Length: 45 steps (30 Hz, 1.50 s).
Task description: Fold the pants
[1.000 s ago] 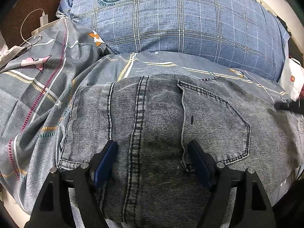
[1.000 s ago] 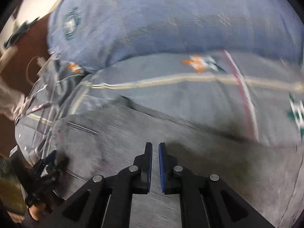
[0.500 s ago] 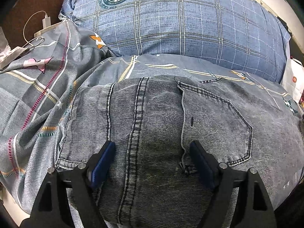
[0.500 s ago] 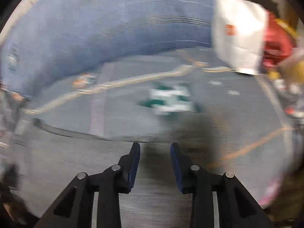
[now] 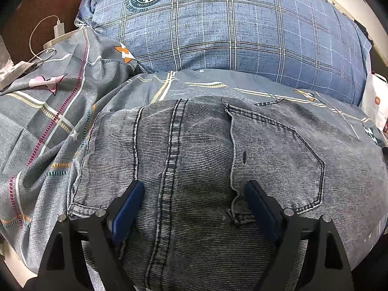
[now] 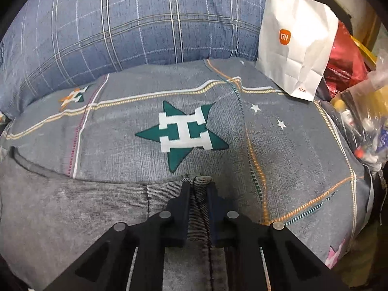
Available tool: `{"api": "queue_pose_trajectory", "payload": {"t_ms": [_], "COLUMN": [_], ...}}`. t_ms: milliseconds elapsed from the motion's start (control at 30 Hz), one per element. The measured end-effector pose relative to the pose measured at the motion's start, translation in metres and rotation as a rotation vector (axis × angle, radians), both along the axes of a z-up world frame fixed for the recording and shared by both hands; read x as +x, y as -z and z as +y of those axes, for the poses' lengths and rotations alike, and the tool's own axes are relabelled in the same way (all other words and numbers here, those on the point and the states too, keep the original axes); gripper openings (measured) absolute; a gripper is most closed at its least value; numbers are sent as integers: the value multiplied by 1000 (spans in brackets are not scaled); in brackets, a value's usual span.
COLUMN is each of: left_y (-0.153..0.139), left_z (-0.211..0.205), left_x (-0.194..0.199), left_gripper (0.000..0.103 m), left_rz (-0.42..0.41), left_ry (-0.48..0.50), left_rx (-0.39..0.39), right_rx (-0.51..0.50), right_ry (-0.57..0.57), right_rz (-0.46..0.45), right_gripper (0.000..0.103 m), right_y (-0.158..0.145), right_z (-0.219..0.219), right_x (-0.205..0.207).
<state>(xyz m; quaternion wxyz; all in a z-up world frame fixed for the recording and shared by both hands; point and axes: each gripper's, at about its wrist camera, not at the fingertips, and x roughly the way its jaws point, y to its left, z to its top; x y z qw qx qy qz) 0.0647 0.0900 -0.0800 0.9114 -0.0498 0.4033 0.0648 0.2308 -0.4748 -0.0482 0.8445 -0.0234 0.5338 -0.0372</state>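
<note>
The jeans (image 5: 206, 160) lie flat on the bed (image 6: 291, 145) just before a plaid pillow (image 5: 230, 29) (back pocket up), the left gripper (image 5: 194, 194) spread wide over them, the right gripper (image 6: 197, 189) clenched on a hem.

A home bedroom: patterned bedsheet (image 6: 145, 131), plaid pillow (image 5: 242, 29).

A bed covered by a grey patterned sheet (image 6: 135, 126) (stars and stripes printed on it) carries grey jeans (image 5: 206, 165), a blue plaid pillow (image 5: 230, 31) and apparently a white paper bag (image 6: 295, 43).
</note>
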Motion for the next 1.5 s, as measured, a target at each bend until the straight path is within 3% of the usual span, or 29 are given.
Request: {"api": "queue_pose_trajectory", "payload": {"t_ms": [100, 200, 333, 400, 467, 500, 533, 600, 633, 800, 933, 1000, 1100, 1333, 1500], "left_y": [0, 0, -1, 0, 0, 0, -2, -10, -16, -63, -68, -64, -57, -52, -41], "left_z": [-1, -2, -2, -3, -4, -4, -4, -4, -5, -41, -91, -118, -151, -195, -211], "left_x": [-1, -2, -2, -2, -2, -2, -2, -3, -5, -18, -7, 1, 14, 30, 37], "left_gripper": [87, 87, 87, 87, 87, 87, 87, 87, 87, 87, 87, 87, 87, 87, 87], "left_rz": [-6, -6, -7, -9, -12, -12, -4, 14, 9, -106, -74, -44, 7, 53, 73], "left_ry": [4, 2, -3, -4, -6, -6, -4, 6, 6, 105, 263, 321, 378, 413, 429], "left_rx": [5, 2, 5, 8, 11, 12, 13, 15, 16, -12, -72, -82, -119, -184, -164], "right_rx": [1, 38, 196, 227, 192, 186, 185, 237, 296, 460, 731, 796, 915, 959, 955], "right_ry": [2, 32, 4, -42, -71, -69, -66, -28, -10, 66, 216, 265, 284, 325, 289], "right_rz": [9, -6, -33, 28, 171, 221, 199, 160, 99, -35, -17, 25, 11, -4, -39], "right_gripper": [28, 29, 32, 57, 66, 67, 67, 67, 67, 68, 68, 67, 67, 67, 66], "right_y": [2, -18, -48, -41, -7, 7, 12, -3, -19, -53, -22, 1, 15, 38, 26], "right_z": [-2, -7, 4, 19, 33, 33, 32, 26, 18, -26, -82, -97, -108, -118, -109], "right_x": [-5, -20, -59, -71, -74, -73, -75, -79, -88, -141, -181, -189, -192, -179, -179]}}
